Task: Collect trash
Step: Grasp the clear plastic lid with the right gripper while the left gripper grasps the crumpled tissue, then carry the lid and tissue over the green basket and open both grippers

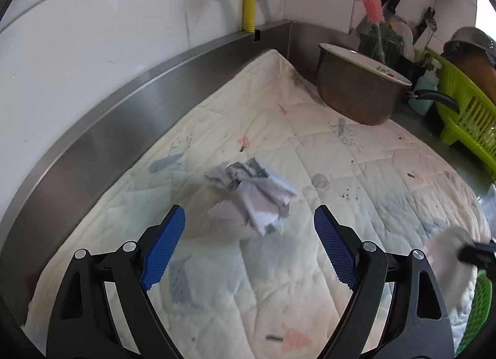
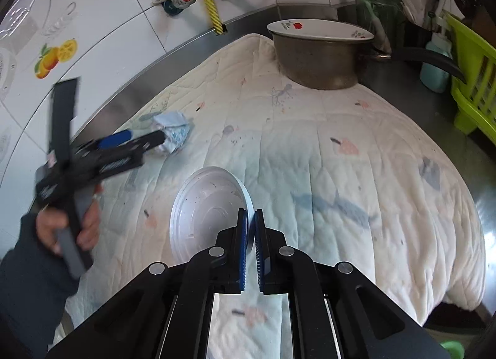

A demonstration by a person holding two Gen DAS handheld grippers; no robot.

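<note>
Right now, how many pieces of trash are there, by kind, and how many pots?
Crumpled paper wad: 1, lying on the quilted mat, in front of the open left gripper.
White plastic lid: 1, its rim pinched in the right gripper.
Metal pot: 1, at the mat's far edge.
Total: 3 things, 2 of them trash.
</note>
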